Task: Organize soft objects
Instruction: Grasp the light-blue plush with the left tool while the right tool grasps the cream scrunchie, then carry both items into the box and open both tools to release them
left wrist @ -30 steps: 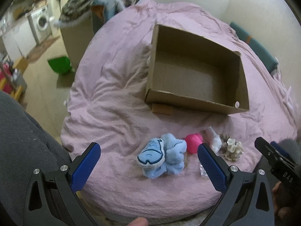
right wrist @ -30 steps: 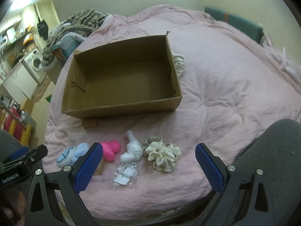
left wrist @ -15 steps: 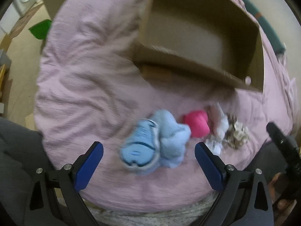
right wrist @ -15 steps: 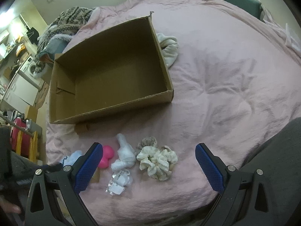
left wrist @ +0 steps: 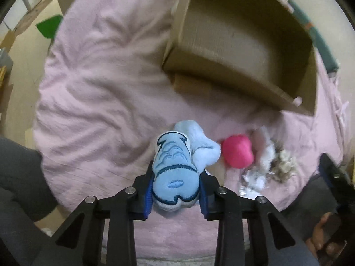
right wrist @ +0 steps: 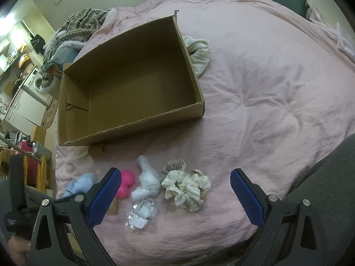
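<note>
My left gripper (left wrist: 176, 190) is shut on a light blue plush toy (left wrist: 175, 170) lying on the pink bed cover. The toy also shows blurred in the right wrist view (right wrist: 77, 185). Right of it lie a pink soft ball (left wrist: 237, 154), a white knotted cloth (right wrist: 147, 182), a small plastic packet (right wrist: 142, 216) and a cream scrunchie (right wrist: 186, 188). An open, empty cardboard box (right wrist: 131, 90) stands behind them. My right gripper (right wrist: 175, 199) is open and empty, hovering above the scrunchie and white cloth.
The pink bed cover (right wrist: 266, 77) fills most of the view. A white cloth (right wrist: 199, 53) lies by the box's far right corner. A patterned blanket (right wrist: 75, 28) is piled at the bed's far left. The bed edge drops to the floor (left wrist: 22, 33) at left.
My left gripper moved forward and down onto the blue plush toy and closed on it. My right gripper stayed open and shifted slightly closer to the objects.
</note>
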Demonstrator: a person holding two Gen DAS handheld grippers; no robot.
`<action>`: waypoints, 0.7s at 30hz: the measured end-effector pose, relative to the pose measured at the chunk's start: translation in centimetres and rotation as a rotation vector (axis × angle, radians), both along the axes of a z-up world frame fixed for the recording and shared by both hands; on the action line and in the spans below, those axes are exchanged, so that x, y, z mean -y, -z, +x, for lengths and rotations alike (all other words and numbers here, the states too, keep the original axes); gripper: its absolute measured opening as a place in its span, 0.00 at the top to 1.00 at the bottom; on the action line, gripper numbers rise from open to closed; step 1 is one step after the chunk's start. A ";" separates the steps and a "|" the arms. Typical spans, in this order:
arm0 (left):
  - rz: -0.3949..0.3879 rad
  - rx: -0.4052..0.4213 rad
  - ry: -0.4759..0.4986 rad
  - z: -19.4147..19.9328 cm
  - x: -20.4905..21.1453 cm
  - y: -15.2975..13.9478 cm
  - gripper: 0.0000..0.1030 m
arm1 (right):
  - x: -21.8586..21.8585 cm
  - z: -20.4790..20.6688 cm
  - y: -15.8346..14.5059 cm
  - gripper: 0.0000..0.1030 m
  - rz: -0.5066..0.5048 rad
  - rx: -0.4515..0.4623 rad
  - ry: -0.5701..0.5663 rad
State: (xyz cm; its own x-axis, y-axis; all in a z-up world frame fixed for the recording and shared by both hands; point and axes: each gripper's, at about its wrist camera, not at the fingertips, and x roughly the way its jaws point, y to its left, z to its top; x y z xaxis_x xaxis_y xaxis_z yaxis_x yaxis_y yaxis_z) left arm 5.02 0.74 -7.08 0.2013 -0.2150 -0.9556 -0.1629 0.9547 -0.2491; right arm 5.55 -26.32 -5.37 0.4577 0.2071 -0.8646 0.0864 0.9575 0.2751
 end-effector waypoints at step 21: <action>0.086 0.216 0.056 0.0 0.3 -3.6 0.71 | -0.6 3.2 7.4 0.65 0.011 -0.379 -0.046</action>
State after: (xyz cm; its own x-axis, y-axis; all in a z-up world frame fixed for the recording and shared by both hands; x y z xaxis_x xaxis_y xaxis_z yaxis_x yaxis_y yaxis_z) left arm 4.99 0.40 -3.50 0.3934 -0.1512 -0.9068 -0.0612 0.9799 -0.1899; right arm 8.73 -25.74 -12.73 0.0963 0.2306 -0.9683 0.1411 0.9598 0.2426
